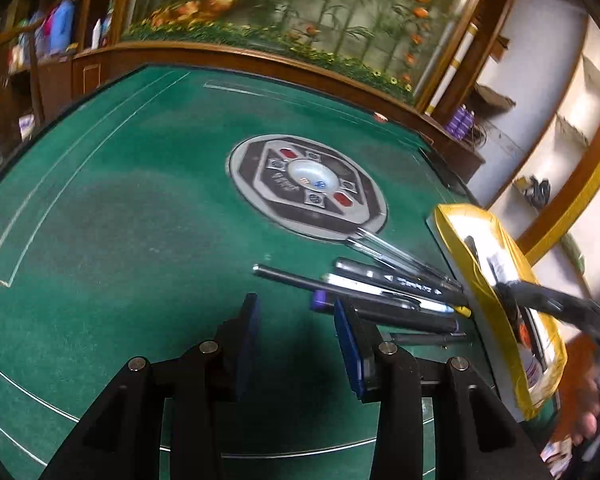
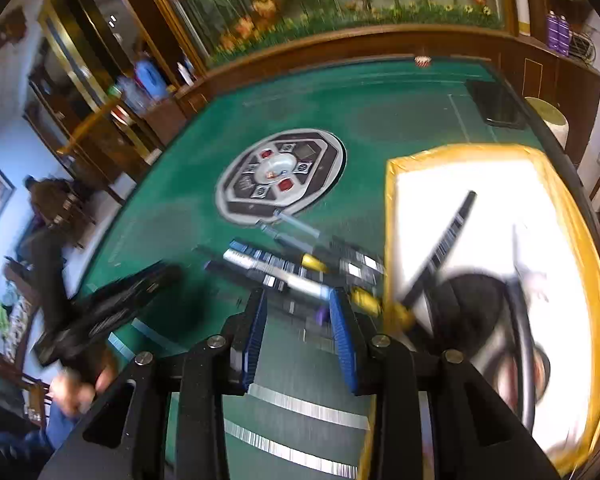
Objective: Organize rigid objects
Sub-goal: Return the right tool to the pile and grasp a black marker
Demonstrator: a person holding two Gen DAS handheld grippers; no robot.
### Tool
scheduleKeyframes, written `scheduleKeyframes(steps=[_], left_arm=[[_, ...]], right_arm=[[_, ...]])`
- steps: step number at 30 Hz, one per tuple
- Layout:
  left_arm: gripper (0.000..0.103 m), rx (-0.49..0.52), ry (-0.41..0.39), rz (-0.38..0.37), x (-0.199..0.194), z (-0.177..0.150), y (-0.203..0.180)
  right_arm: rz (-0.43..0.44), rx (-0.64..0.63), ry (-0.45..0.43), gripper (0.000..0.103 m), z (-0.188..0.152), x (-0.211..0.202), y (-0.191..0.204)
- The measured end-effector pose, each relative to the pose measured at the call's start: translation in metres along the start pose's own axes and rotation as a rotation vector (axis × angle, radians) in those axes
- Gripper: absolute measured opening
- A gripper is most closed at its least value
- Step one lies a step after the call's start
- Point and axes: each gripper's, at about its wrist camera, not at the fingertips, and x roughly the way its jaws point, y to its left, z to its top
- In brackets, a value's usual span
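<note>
the pens (image 1: 384, 292) lie in a loose row on the green mahjong table (image 1: 140, 220), their long axes running toward the yellow-rimmed tray (image 1: 484, 292) at right. the left gripper (image 1: 296, 320) is parted and empty, pens just right of it. the right gripper (image 2: 300, 312), also parted and empty, sits right above the row's near end, likely nearer.

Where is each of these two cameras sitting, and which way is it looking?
Left wrist: on the left gripper, looking down its open fingers at the pens on the green table; a hand shows at right.
Right wrist: on the right gripper, also open, facing the same pens beside the yellow-edged tray; the other hand shows at left.
Shared: pens, tray, table, round centre panel.
</note>
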Motion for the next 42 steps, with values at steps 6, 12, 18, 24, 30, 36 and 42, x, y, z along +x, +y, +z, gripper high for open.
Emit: scheduleKeyframes(steps=[6,12,18,24,30,36,42], left_arm=[[0.04,-0.038,0.0,-0.031,-0.003,0.0,0.01],[0.04,-0.046,0.0,-0.054,-0.005,0.0,0.012],[0.04,-0.063,-0.004,-0.048,-0.007,0.001,0.016],[0.04,-0.091,-0.012,-0.031,-0.009,0.002,0.023],[0.04,-0.075,-0.011,-0.038,-0.019,-0.001,0.031],[0.04,-0.012,-0.022,-0.043,-0.047,-0.007,0.044],[0.04,0.103,-0.002,-0.057,-0.063,-0.02,0.036]], right_arm=[[-0.085,0.043,0.117,0.031,0.042,0.077,-0.005],[-0.096,0.102,0.159,0.031,0.05,0.1,-0.023],[-0.089,0.015,0.176,0.034,0.028,0.091,0.009],[0.013,0.002,0.23,0.034,-0.008,0.082,0.044],[0.059,-0.061,0.172,0.034,-0.044,0.055,0.071],[0.051,-0.1,0.118,0.035,-0.063,0.018,0.059],[0.102,-0.283,0.189,0.036,-0.087,0.017,0.068]])
